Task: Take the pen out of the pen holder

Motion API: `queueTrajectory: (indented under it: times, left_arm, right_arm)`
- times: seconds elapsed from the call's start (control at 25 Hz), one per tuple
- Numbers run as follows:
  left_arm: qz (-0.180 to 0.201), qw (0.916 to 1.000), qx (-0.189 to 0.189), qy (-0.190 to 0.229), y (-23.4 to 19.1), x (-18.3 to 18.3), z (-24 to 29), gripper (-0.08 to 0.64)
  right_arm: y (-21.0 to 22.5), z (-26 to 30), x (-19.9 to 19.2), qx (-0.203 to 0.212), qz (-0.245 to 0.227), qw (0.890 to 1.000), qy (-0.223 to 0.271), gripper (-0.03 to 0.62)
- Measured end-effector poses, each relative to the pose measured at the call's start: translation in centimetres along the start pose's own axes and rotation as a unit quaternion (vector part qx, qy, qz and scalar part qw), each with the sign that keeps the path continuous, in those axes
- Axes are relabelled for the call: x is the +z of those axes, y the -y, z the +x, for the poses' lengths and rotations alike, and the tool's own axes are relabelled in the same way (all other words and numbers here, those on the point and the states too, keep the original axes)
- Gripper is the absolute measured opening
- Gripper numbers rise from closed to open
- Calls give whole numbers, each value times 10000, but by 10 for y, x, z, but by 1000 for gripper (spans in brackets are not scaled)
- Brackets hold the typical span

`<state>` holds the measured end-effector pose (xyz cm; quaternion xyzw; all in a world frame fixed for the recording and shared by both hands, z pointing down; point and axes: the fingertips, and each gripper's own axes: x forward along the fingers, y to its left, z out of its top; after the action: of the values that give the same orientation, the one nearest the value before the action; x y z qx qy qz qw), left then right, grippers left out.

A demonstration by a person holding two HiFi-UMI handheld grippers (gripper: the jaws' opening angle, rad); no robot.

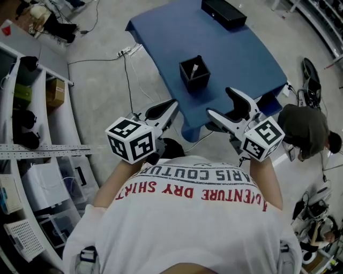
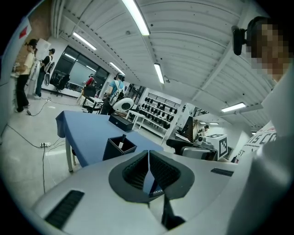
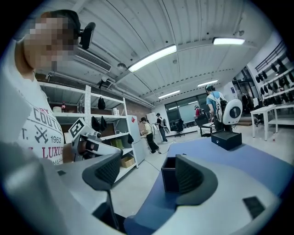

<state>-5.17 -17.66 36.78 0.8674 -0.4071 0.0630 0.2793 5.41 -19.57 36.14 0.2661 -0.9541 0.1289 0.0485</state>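
Pen holder (image 1: 194,73) stands upright on the blue table (image 1: 241,53), with the pen (image 1: 194,69) inside it. My left gripper (image 2: 148,153): jaws pressed together, empty. My right gripper (image 3: 147,167): jaws wide apart, empty. Both hang near the table's near edge, clear of the holder.

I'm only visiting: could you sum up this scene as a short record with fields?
Surface: blue table
Pen holder: black, square, upright on the table
Pen: standing inside the holder
Black box: far end of table
Left gripper: jaws together, empty
Right gripper: jaws apart, empty
Progress: pen not yet taken
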Motion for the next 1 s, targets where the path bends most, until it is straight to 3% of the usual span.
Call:
queueTrajectory:
  times: [0.6, 1.0]
  left_arm:
    - [-53, 9997, -145, -168, -53, 31, 34, 32]
    - [-66, 9985, -302, -455, -89, 48, 67, 32]
  right_arm:
    - [42, 57, 13, -137, 124, 9998, -50, 368]
    - [83, 103, 2, -350, 207, 9984, -382, 368]
